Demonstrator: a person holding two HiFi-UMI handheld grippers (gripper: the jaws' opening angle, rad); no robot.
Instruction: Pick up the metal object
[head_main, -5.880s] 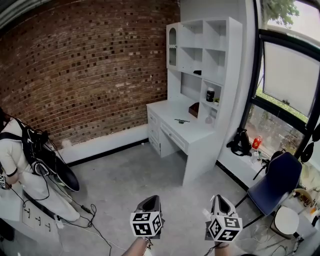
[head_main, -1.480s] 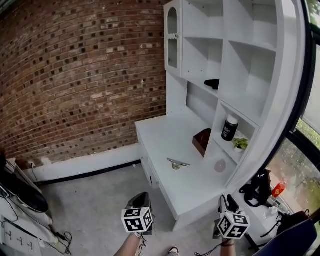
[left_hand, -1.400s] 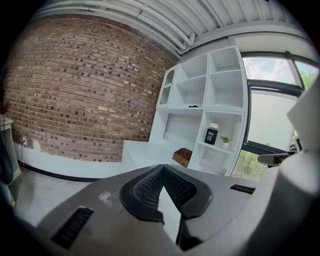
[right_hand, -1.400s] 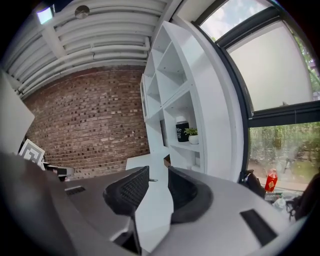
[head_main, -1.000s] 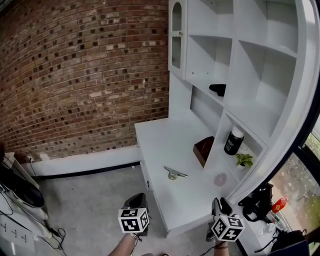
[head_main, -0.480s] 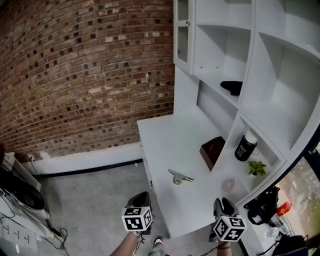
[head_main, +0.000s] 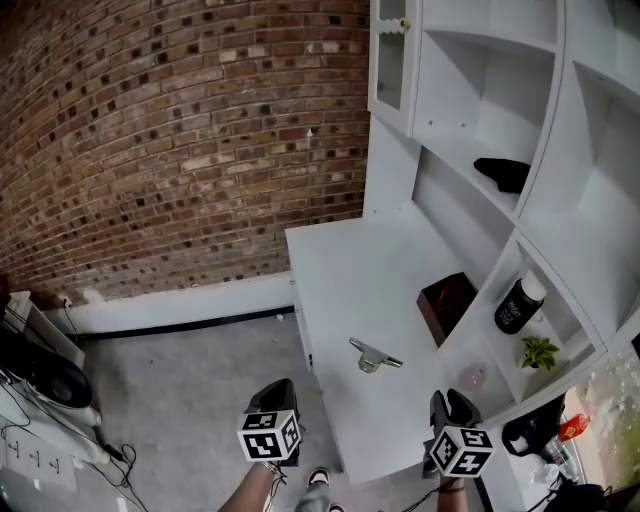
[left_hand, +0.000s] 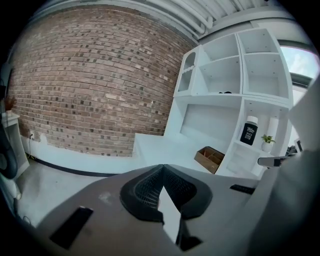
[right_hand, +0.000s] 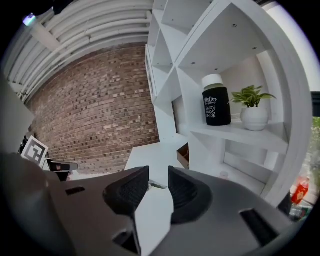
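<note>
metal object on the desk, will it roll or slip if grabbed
The metal object looks rigid, probably heavy for its size. Its bar sits on a small foot, so tipping seems likelier than rolling. It may slide on the smooth desk.

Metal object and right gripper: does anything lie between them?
Nothing. In the head view, only bare white desk top separates the right gripper from the metal object.

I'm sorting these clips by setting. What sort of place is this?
Probably a home study or office corner: a white desk with a shelf hutch stands against a brick wall, and a small potted plant sits on a shelf.
</note>
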